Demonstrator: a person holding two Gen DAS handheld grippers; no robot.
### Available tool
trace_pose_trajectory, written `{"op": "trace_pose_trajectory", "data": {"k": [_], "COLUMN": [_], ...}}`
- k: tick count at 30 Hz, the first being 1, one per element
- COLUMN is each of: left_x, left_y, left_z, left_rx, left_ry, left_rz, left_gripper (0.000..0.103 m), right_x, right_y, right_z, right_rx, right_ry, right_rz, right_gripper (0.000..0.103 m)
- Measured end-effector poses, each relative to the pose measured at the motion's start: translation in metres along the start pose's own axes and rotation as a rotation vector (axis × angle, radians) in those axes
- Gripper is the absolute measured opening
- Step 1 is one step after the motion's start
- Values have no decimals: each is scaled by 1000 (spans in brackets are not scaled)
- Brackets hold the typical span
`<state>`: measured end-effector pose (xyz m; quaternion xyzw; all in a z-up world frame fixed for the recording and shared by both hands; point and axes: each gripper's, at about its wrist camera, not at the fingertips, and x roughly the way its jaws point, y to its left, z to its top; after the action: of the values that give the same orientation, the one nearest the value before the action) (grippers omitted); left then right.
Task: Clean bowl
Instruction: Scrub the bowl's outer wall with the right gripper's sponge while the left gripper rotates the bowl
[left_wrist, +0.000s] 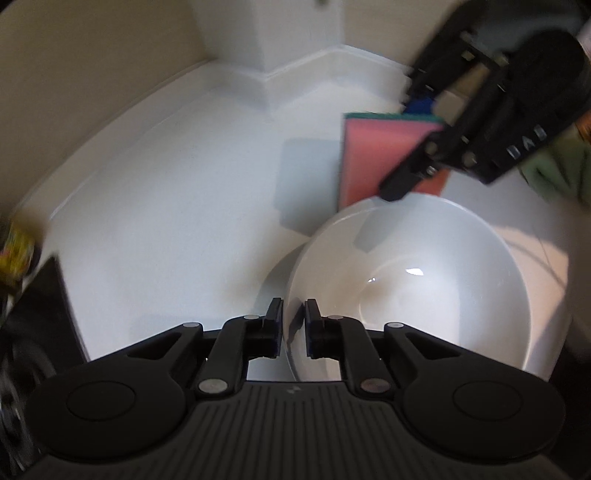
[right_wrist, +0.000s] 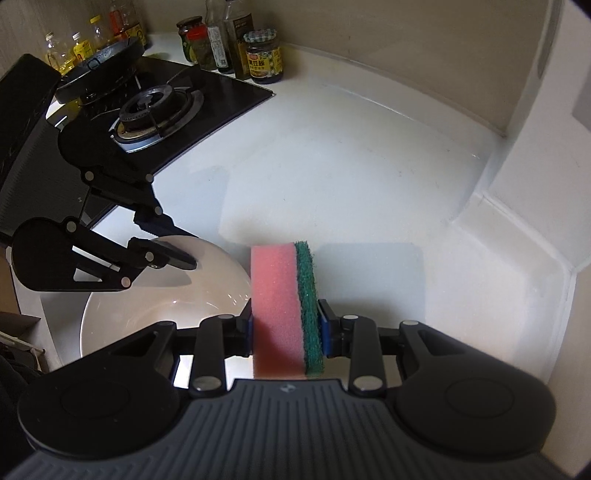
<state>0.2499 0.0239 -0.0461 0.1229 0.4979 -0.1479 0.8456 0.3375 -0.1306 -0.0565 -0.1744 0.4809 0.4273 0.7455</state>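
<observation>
A white bowl (left_wrist: 413, 288) sits on the white counter; its near rim is pinched between the jaws of my left gripper (left_wrist: 294, 314), one finger inside and one outside. In the right wrist view the bowl (right_wrist: 162, 306) lies at the lower left with my left gripper (right_wrist: 181, 243) on its rim. My right gripper (right_wrist: 286, 325) is shut on a pink sponge (right_wrist: 275, 306) with a green scouring side, held upright just right of the bowl. In the left wrist view the sponge (left_wrist: 373, 158) hangs above the bowl's far rim, held by my right gripper (left_wrist: 424, 147).
A black gas stove (right_wrist: 159, 107) with a pan (right_wrist: 99, 62) stands at the back left. Jars and oil bottles (right_wrist: 264, 55) line the wall behind it. The white counter (right_wrist: 369, 177) meets a wall corner on the right. A green cloth (left_wrist: 557, 173) lies at the far right.
</observation>
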Motion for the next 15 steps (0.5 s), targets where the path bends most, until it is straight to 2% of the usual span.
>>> {"op": "trace_pose_trajectory", "data": {"k": [2, 6, 8, 12, 15], "left_x": [-7, -7, -3, -2, 1], "left_y": [3, -1, 0, -3, -3], "left_z": [-13, -29, -29, -20, -13], "left_rx": [-114, -175, -150, -32, 122], "left_ry": [6, 25, 33, 31, 20], "left_rz": [17, 32, 34, 12, -32], "left_gripper": [12, 12, 11, 11, 12], "right_x": [-1, -4, -5, -9, -13], "right_y": [-2, -4, -3, 0, -1], "right_z": [-3, -11, -15, -23, -25], "right_rx": [19, 69, 84, 67, 38], "right_ry": [-12, -38, -43, -13, 14], "right_rz": [10, 16, 14, 36, 42], "right_gripper": [28, 28, 28, 28, 28]}}
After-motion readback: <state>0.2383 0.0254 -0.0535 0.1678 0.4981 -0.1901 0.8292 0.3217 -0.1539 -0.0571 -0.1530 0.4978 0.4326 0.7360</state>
